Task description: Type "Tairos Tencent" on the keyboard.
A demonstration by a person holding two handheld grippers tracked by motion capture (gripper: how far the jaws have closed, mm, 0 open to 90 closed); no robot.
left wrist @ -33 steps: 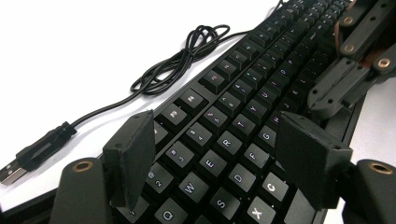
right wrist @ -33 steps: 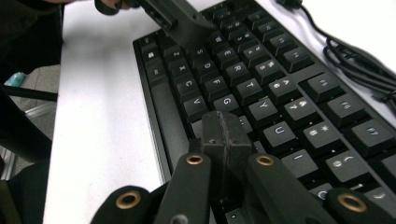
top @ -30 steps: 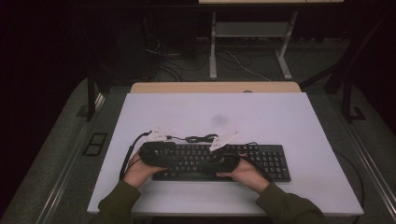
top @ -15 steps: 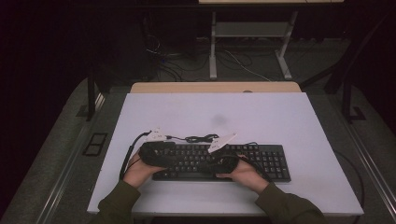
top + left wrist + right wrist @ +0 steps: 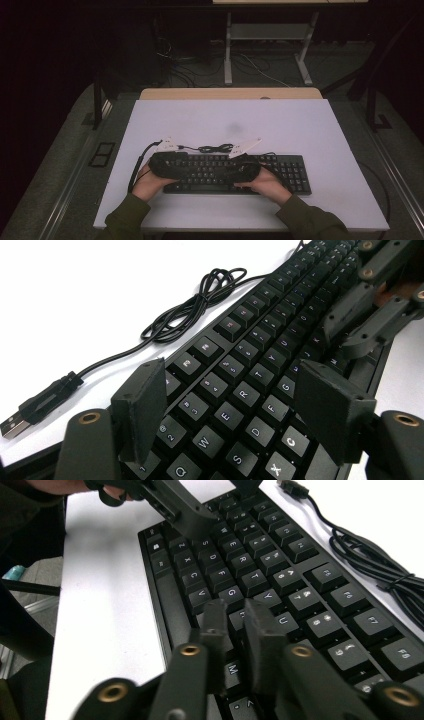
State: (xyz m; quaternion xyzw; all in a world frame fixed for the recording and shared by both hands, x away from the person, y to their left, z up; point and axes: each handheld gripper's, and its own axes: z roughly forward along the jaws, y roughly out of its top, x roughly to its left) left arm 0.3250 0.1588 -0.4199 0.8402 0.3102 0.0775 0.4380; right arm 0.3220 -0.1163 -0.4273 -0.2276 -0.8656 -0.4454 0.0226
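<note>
A black keyboard point(image 5: 280, 172) lies along the near side of the white table point(image 5: 300, 125), with its black cable point(image 5: 215, 148) coiled just behind it. My left gripper point(image 5: 186, 167) hovers over the keyboard's left end. In the left gripper view it point(image 5: 235, 395) stands open, wide apart above the letter keys point(image 5: 250, 365). My right gripper point(image 5: 231, 172) is over the middle keys, pointing toward the left one. Its jaws point(image 5: 237, 617) have just been opening; a narrow gap shows, with nothing between them.
The cable's USB plug point(image 5: 30, 412) lies loose on the table left of the keys. A wooden desk edge point(image 5: 230, 93) borders the table's far side. Beyond it, floor cables and metal stand legs point(image 5: 227, 55) sit in the dark.
</note>
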